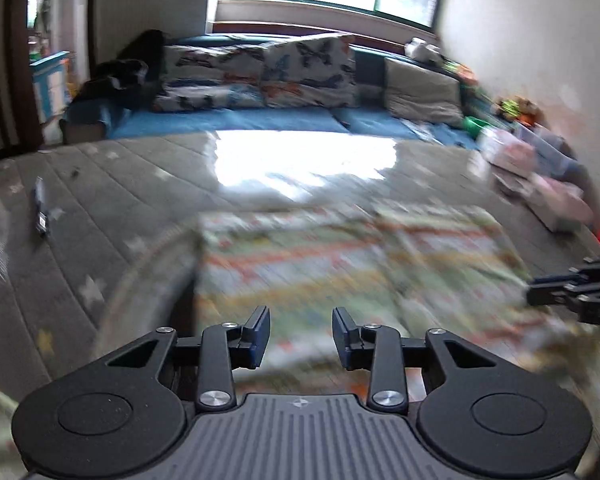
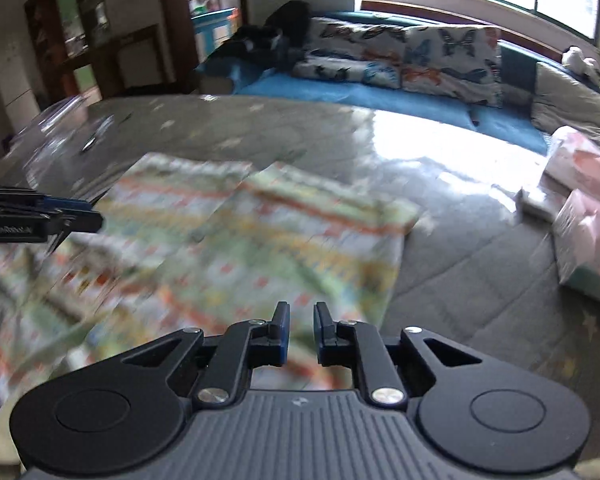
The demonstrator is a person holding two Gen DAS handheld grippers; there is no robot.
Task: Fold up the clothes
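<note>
Left wrist view: left gripper jaws apart, gripping nothing, poised over the pastel patterned cloth spread on the grey quilted mat. Right gripper has a narrow gap, nothing between; probably both between grasps mid-fold.

Take the grey quilted mattress as your landmark: its cover is stitched in long lines and scattered with pale stars. Lying on it you have the garment, pale green with orange, yellow and light blue bands of small blocks. Beyond the mattress's far edge runs a bright blue mat, and on that mat sit white pillows printed with blue, dark and orange butterflies. At the mattress's right edge you see pink and white boxes. Your gripper fingers are black with blue pads.
</note>
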